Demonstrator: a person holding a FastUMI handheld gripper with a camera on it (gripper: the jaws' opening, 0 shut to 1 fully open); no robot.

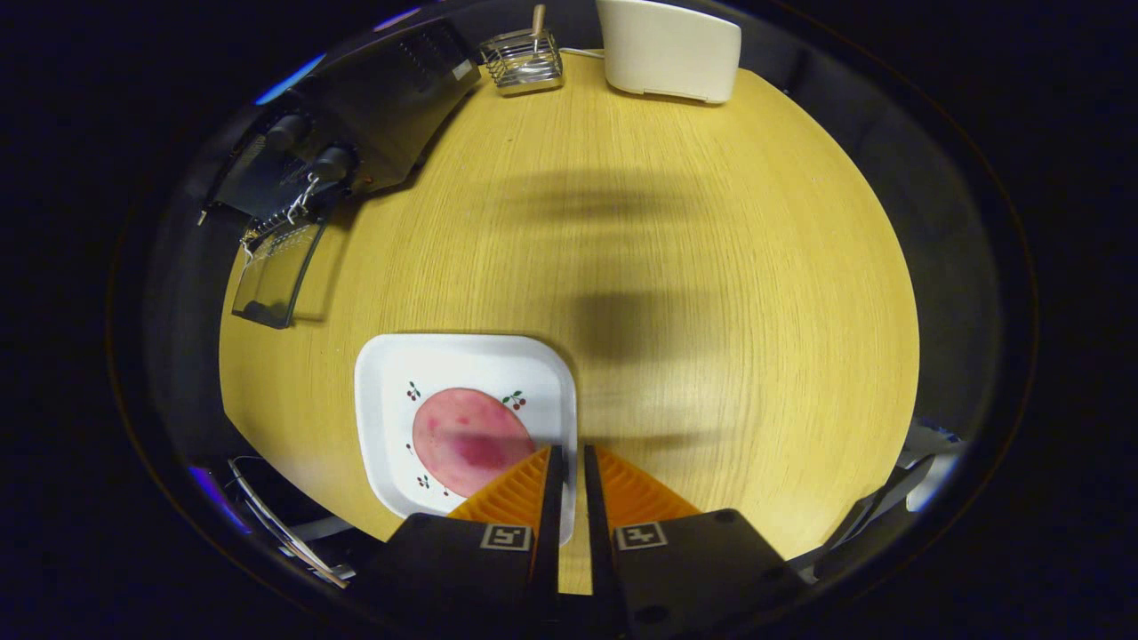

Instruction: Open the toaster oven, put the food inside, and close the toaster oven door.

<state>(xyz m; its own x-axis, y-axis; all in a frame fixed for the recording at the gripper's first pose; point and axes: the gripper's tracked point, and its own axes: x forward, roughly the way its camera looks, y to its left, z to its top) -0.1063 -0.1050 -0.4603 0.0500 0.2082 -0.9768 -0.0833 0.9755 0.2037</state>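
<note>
A black toaster oven (356, 116) stands at the far left of the round wooden table (711, 267), its glass door (276, 276) swung down open with a wire rack showing at the mouth. A white square plate (391, 373) with small cherry prints lies just ahead of my fingers, slightly to their left. On it rests a round pink slice of food (462, 436). My gripper (569, 452) hovers over the plate's right edge, fingers nearly together with only a thin gap, nothing between them. The left finger covers the slice's near right edge.
A small wire rack (524, 60) with a wooden handle sits at the far side of the table. Beside it to the right stands a white appliance (671, 44). The table's rim curves close on the right and near left.
</note>
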